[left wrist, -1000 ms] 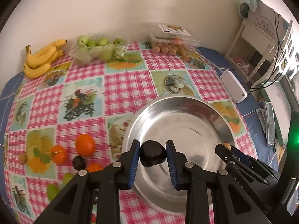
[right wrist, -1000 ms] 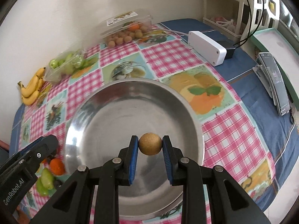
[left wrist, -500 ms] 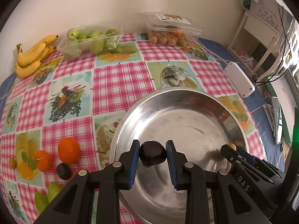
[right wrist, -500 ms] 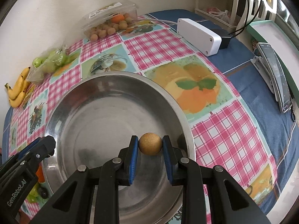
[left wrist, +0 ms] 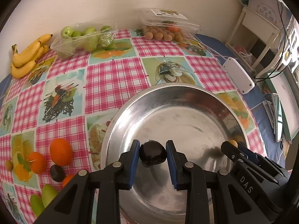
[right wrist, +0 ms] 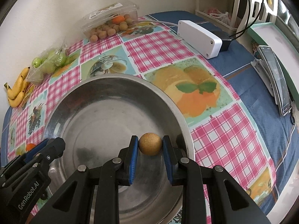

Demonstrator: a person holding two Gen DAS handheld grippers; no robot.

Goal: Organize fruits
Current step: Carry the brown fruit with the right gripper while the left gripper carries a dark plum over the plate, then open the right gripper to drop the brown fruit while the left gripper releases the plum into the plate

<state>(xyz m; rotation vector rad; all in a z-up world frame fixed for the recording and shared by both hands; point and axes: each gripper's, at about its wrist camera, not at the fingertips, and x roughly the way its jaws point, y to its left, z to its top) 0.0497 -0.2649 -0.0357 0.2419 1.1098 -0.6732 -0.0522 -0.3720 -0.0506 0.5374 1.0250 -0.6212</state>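
My left gripper (left wrist: 152, 155) is shut on a dark round fruit (left wrist: 152, 155) and holds it low over the near left part of a large steel bowl (left wrist: 179, 93). My right gripper (right wrist: 150, 144) is shut on a small tan round fruit (right wrist: 150, 144) over the bowl's (right wrist: 78, 97) near right side. Each gripper shows in the other's view: the right one (left wrist: 235, 149) at the lower right, the left one (right wrist: 43, 149) at the lower left. The bowl holds nothing else.
Left of the bowl lie oranges (left wrist: 61, 151), a dark fruit (left wrist: 57, 173) and green fruits (left wrist: 49, 195). At the back are bananas (left wrist: 28, 55), a tray of green fruits (left wrist: 82, 41) and a clear box of tan fruits (left wrist: 166, 29). A white box (right wrist: 199, 36) sits at the right.
Both grippers have moved forward and down over the bowl with their fruits still held. The bowl fills more of both views.
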